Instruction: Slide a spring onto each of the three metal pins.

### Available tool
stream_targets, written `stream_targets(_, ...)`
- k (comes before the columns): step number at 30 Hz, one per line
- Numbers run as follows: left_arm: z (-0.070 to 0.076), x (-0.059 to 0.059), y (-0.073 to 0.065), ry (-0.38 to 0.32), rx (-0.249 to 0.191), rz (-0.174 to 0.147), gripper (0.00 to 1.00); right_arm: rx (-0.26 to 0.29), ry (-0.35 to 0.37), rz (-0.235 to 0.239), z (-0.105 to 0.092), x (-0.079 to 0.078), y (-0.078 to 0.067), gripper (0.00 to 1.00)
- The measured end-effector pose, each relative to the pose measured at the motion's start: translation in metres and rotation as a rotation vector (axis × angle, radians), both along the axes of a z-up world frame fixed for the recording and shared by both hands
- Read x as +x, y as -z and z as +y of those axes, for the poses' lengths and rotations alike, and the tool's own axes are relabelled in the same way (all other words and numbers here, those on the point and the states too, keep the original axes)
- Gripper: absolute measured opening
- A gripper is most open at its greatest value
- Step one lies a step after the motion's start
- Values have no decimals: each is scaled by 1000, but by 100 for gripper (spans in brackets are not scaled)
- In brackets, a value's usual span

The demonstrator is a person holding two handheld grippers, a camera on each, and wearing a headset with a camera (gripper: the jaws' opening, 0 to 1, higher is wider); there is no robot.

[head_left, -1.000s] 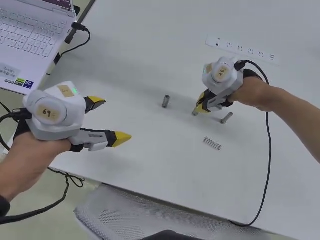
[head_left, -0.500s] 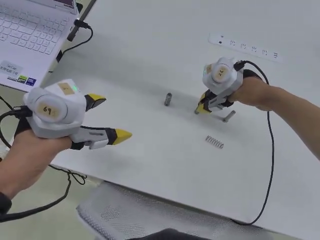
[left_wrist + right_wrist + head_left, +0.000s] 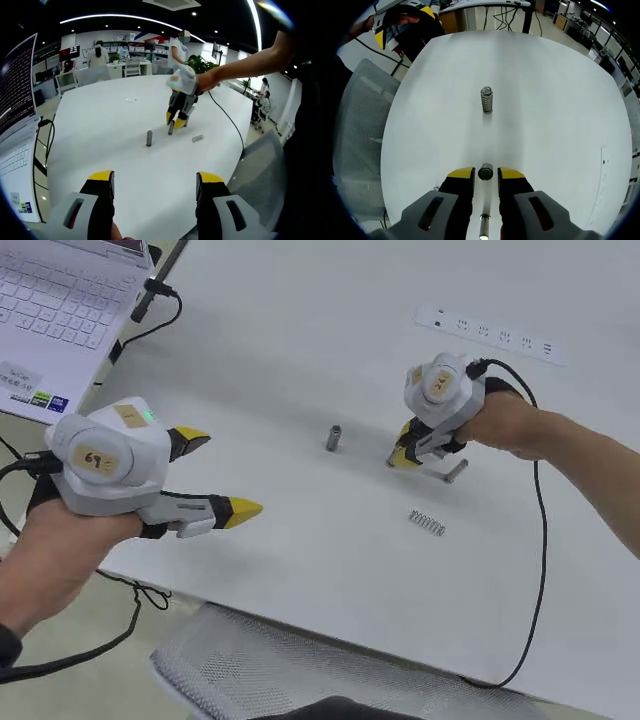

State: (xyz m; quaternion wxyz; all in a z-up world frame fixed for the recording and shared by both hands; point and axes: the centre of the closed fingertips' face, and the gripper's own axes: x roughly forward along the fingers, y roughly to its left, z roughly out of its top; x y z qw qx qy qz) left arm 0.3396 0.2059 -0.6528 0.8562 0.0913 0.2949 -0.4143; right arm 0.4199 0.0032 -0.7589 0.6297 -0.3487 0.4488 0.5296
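Loose spring (image 3: 427, 524) lies on its side on the counter (image 3: 300, 330), near the right claw (image 3: 400, 458) and on your side of it. The fitted pin (image 3: 333, 438) stands upright with its coil already on. The held pin (image 3: 485, 172) stands on end between the jaws of the right claw, which are drawn in against its two sides at the top end. The fallen pin (image 3: 455, 472) lies flat just beside that claw's tips. The left claw (image 3: 217, 474) hangs spread wide and empty over the near-left part of the counter, well apart from the work. The step in hand appears to be steadying the held pin to receive a coil. With the jaws at the top end a coil cannot pass, so regrip low on the shaft or leave the pin standing free. Pinch the loose spring near one end with the left claw, and do so lightly, because a hard squeeze is likely to flick it away. Align its bore with the pin axis before lowering, because a tilted start will probably snag.
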Motion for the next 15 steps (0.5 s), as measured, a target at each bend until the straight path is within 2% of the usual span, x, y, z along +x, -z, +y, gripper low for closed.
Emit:
stream_targets(3, -1, 0, -1, 3, 0, -2, 62, 4, 17, -3, -3, 1, -4, 22)
stream_targets(15, -3, 1, -3, 9, 1, -8, 62, 32, 61, -14, -7, 0, -14, 25)
